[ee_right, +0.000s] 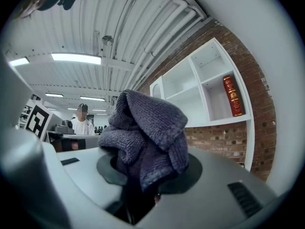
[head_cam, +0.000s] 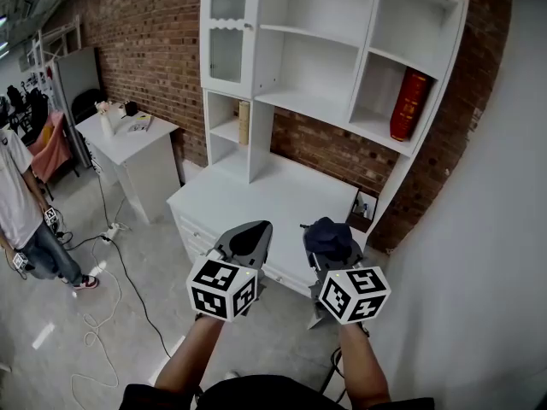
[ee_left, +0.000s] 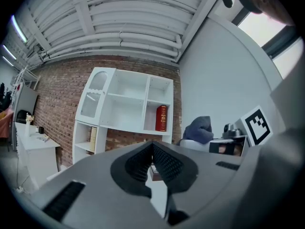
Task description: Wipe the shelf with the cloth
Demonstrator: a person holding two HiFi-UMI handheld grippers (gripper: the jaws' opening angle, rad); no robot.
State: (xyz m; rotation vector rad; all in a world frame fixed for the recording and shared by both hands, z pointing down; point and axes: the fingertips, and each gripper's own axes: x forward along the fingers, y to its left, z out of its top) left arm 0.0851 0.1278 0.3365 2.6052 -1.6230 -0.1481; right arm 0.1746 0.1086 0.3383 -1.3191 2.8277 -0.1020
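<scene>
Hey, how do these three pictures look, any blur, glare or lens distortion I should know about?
Head view: evenly lit, sharp, the shelf bowed by the wide lens. Left gripper view: heavy fisheye, black corners; the left gripper looms soft, the background clearer. Right gripper view: same fisheye; the cloth shows crisp weave, the ceiling light glares mildly.

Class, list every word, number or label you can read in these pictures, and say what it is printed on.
No text is readable.
Red book: gold print on the spine, too small to read.
Marker cubes: black square patterns, no letters.
</scene>
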